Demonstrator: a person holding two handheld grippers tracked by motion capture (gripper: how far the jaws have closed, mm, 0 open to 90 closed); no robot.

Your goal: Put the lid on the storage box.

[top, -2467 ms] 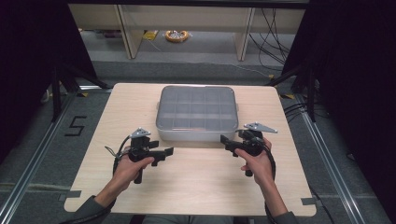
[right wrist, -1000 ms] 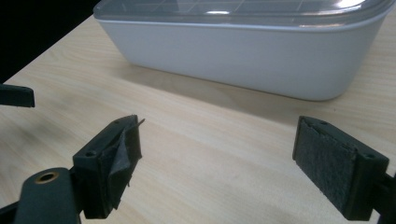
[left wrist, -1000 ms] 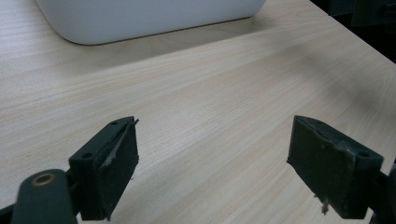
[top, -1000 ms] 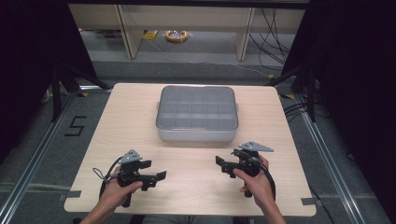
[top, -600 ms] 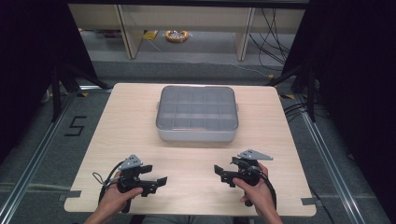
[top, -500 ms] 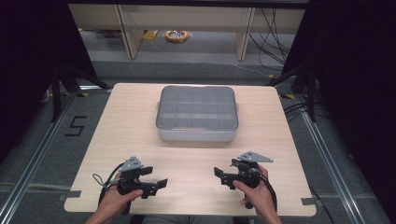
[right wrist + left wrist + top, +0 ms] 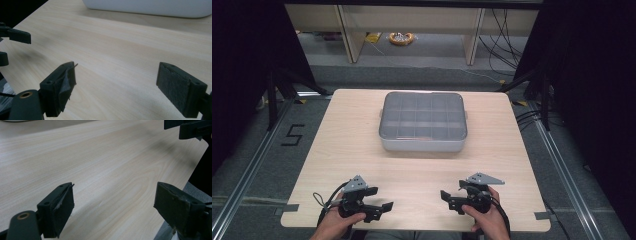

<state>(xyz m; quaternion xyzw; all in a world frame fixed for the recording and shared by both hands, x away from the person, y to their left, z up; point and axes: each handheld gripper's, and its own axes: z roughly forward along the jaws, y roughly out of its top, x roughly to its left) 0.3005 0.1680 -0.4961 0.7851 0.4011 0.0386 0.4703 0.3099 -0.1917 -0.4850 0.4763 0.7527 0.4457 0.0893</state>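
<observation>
High view: left gripper (image 7: 382,207) sits low over the near left part of the wooden table (image 7: 347,145), held in the person's left hand (image 7: 337,225). Right gripper (image 7: 449,200) is at the near right, in the right hand (image 7: 487,220). Both point inward toward each other, well apart, and both are well apart from the grey compartment box (image 7: 423,121), which sits closed under a clear lid near the table's middle, toward the far side. Jaw spread is hard to judge from up here (too small).

Left gripper view: the gripper (image 7: 113,207) has its jaws spread wide, nothing between them, just bare wood grain below. Pads (image 7: 63,208) look worn at the edge. Part of the other gripper (image 7: 190,130) shows at the top right corner, and the table's near edge drops off at the right.

Right gripper view: the gripper (image 7: 116,87) is likewise spread wide and holds nothing, touching nothing. The box's pale lower wall (image 7: 150,7) runs along the top, a detail the left gripper view lacks. The left gripper's dark jaw tips (image 7: 15,35) poke in at the left edge.
</observation>
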